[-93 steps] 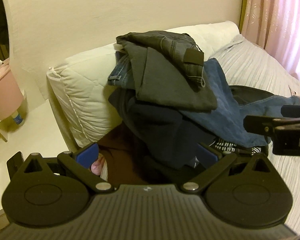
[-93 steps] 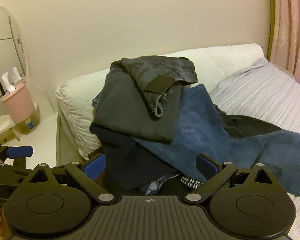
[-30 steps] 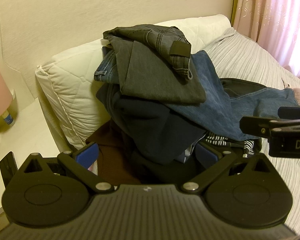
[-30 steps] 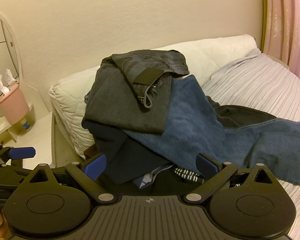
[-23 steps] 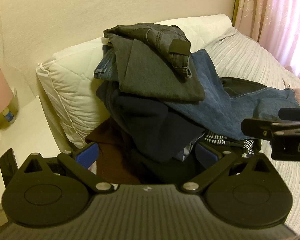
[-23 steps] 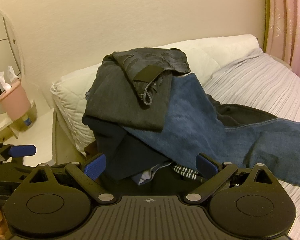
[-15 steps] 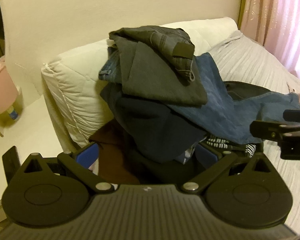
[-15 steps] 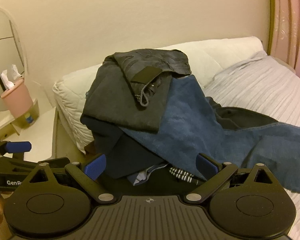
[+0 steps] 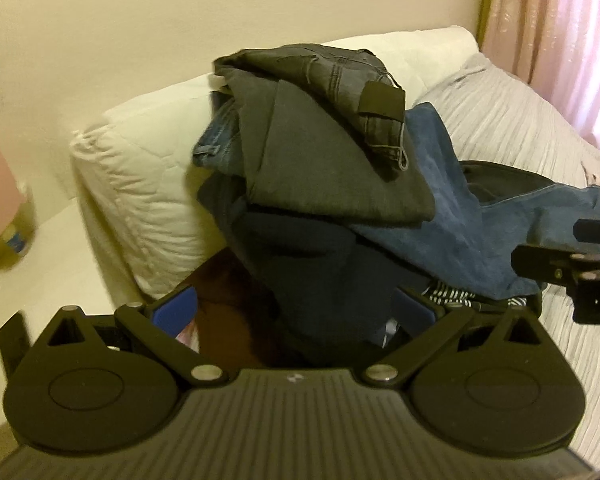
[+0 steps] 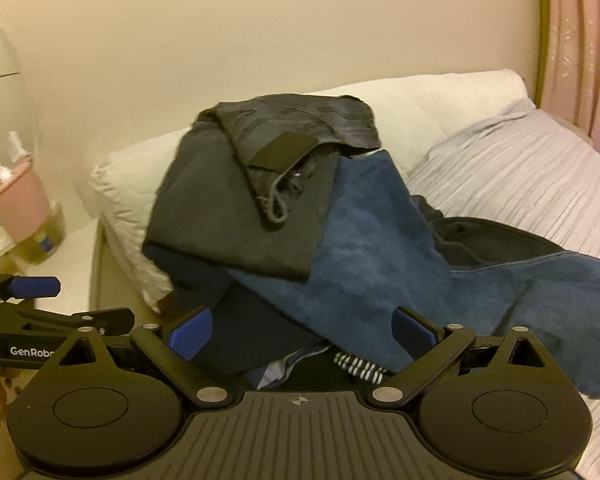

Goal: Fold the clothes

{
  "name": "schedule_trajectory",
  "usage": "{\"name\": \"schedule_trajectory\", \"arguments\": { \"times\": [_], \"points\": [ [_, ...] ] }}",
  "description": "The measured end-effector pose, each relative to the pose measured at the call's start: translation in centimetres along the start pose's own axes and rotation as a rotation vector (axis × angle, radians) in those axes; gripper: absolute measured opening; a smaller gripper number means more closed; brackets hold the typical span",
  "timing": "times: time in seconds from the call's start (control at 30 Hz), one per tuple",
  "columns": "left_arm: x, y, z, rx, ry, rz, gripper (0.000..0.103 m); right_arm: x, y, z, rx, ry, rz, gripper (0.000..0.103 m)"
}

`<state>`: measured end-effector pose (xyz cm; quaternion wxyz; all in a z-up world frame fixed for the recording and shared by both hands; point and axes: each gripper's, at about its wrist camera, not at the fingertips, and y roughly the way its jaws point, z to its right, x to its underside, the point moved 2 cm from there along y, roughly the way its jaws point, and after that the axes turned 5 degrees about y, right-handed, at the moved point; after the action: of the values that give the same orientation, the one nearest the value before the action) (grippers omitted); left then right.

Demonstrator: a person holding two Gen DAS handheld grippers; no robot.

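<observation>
The clothes sit in a heap (image 9: pixel 324 208) at the head of the bed (image 9: pixel 512 128), leaning on the white pillow (image 9: pixel 140 184). On top lies a pair of grey jeans (image 10: pixel 296 132), doubled over a dark grey garment (image 9: pixel 332 168) that looks flat and squared off. Under these a blue denim piece (image 10: pixel 380 240) trails loosely across the striped cover, with a navy garment (image 9: pixel 320 280) slumped below it, and a striped item (image 10: pixel 358 364) and a brown one (image 9: pixel 228 312) poke out at the bottom. By the look of it, the upper pieces may already be folded and stacked, while the blue denim and what lies beneath it are plainly rumpled; so at least those are left for you to fold. Whether the top pieces were folded in this job or merely lie that way, you cannot tell from here. Your left tool (image 9: pixel 294 312) points at the low front of the heap, its blue pads spread wide with nothing between them, level and close to the navy cloth. Your right tool (image 10: pixel 302 332) is held just beside it, aimed the same way a little to the right, its jaws likewise wide apart and empty, near the edge of the blue denim without gripping it.
</observation>
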<state>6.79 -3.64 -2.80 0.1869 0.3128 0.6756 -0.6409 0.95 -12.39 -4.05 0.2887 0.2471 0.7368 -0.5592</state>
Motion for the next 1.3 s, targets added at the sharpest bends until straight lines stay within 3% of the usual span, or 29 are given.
{"name": "schedule_trajectory", "arguments": {
  "times": [0.3, 0.47, 0.6, 0.73, 0.9, 0.97, 1.1, 1.27, 1.3],
  "points": [
    [-4.1, 5.3, -2.2, 0.099, 0.075, -0.006, 0.102, -4.2, 4.4, -1.4, 0.059, -0.006, 0.004, 0.099],
    [-5.9, 6.5, -3.0, 0.118, 0.141, 0.032, 0.102, -6.5, 6.6, -2.4, 0.047, -0.084, 0.021, 0.099],
    [-7.6, 7.0, -4.4, 0.094, 0.194, 0.085, 0.102, -8.3, 8.5, -4.1, 0.03, -0.25, 0.042, 0.099],
    [-9.2, 8.1, -6.3, 0.063, 0.21, 0.103, 0.102, -9.4, 11.5, -6.5, 0.056, -0.513, 0.035, 0.098],
    [-10.6, 9.2, -8.9, 0.073, 0.194, 0.106, 0.101, -10.5, 16.3, -8.1, 0.066, -0.689, 0.0, 0.097],
    [-11.1, 9.6, -9.7, 0.097, 0.186, 0.112, 0.101, -10.9, 18.3, -8.1, 0.065, -0.711, -0.033, 0.069],
    [-11.8, 10.4, -11.0, 0.146, 0.179, 0.133, 0.101, -11.5, 20.1, -7.7, 0.076, -0.729, -0.048, 0.066],
    [-12.4, 11.1, -11.4, 0.168, 0.212, 0.153, 0.101, -11.8, 18.5, -7.3, 0.107, -0.775, 0.013, 0.023],
    [-12.5, 10.9, -11.4, 0.169, 0.207, 0.177, 0.1, -12.2, 17.6, -7.1, 0.124, -0.763, 0.037, 0.02]
  ]
}}
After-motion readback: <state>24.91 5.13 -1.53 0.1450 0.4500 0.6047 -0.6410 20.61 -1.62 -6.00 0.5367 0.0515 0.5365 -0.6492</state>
